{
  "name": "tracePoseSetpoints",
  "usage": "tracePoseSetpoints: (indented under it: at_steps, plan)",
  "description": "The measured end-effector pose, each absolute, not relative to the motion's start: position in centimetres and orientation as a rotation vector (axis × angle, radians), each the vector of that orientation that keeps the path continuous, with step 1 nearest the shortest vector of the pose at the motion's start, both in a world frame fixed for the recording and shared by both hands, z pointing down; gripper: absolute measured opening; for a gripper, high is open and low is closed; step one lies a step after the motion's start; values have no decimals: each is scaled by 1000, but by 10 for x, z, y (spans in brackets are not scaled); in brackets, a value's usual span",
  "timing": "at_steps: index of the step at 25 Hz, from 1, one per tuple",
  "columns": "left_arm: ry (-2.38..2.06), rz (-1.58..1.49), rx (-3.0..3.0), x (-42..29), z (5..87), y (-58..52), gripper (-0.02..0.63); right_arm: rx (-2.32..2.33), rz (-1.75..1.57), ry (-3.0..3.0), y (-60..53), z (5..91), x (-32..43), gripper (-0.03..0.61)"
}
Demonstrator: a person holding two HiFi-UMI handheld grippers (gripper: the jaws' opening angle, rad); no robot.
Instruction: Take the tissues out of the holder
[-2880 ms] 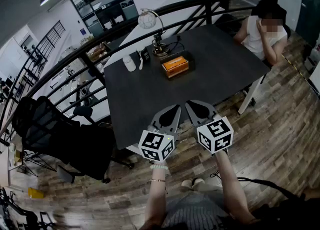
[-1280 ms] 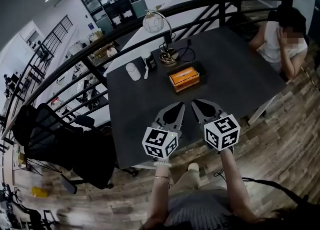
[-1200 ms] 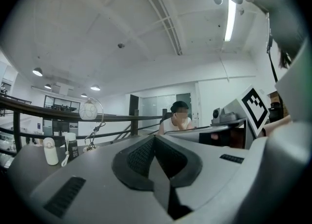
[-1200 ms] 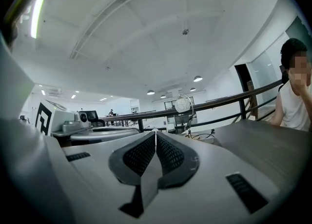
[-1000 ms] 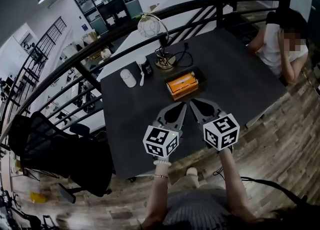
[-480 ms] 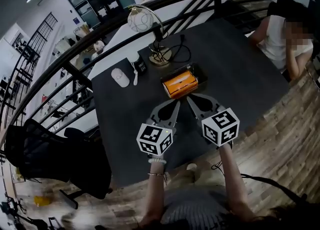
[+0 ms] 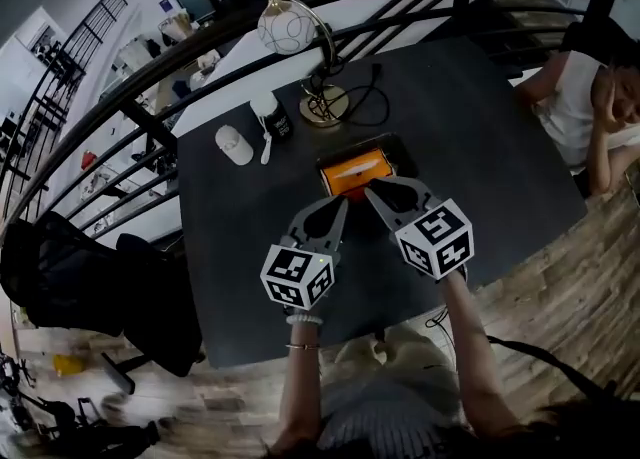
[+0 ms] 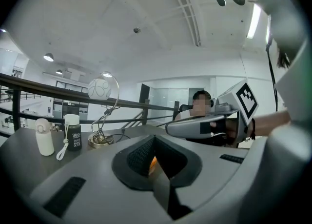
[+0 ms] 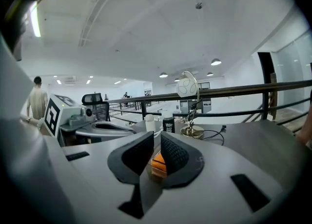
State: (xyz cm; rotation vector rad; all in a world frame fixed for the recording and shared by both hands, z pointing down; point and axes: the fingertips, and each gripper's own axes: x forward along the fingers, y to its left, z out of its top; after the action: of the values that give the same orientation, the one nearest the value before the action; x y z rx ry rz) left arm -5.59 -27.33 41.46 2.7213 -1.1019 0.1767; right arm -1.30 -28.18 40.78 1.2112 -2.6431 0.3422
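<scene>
Your left hand-held gripper (image 7: 338, 209) hovers over the dark table (image 7: 480, 127) with its jaws pressed together and nothing between them. In the left gripper view only a sliver of orange shows past the tips.

Your right hand-held gripper (image 7: 378, 190) sits just beside it at 3 o'clock. Its jaws stand a narrow slit apart, and nothing is caught in the slit. In the right gripper view the orange tissues (image 9: 157, 162) lie straight ahead beyond the pads.

The tissues (image 7: 350, 169) are an orange pack lying flat in the dark holder (image 7: 395, 147). The holder rests on the table at 12 o'clock from both grippers, just past their tips. In the head view the right tips overlap the holder's near edge, but you cannot tell whether they touch it.

Further out at 12 o'clock stands a globe lamp (image 7: 283, 32) on a round metal base, with a black cord trailing off to 1 o'clock. At 11 o'clock from the holder stands a small dark bottle (image 7: 275, 122), and a white bottle (image 7: 234, 144) lies beyond it toward 10 o'clock.

A person (image 7: 590, 112) sits at the table's edge at 3 o'clock. A black office chair (image 7: 90, 287) stands off the table at 9 o'clock.
</scene>
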Motion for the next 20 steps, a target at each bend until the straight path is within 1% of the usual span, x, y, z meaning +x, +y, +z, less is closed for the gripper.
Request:
tracePoseSetpoints:
  at_steps: [1,3,4,7,13,20]
  plan:
    - [-1118,180,2711,-55,414,-276,8,1173,331,-2636,-285,408,-12,32]
    - [-1143,190,2695,-53,411,-275,8,1101,330,-2622,-288,407,-10,73]
    - [-1153,194,2690,-52,409,-275,8,1069,329,-2615,-290,407,-9,81]
    - [-1188,205,2671,-55,409,-279,8,960,282,-2591,-297,412,-9,91]
    - [-1212,264,2636,-68,420,-293,8,582,153,-2432,-309,449,-23,94]
    - [-1189,309,2607,-80,430,-309,8,363,30,-2235,-329,485,-36,94]
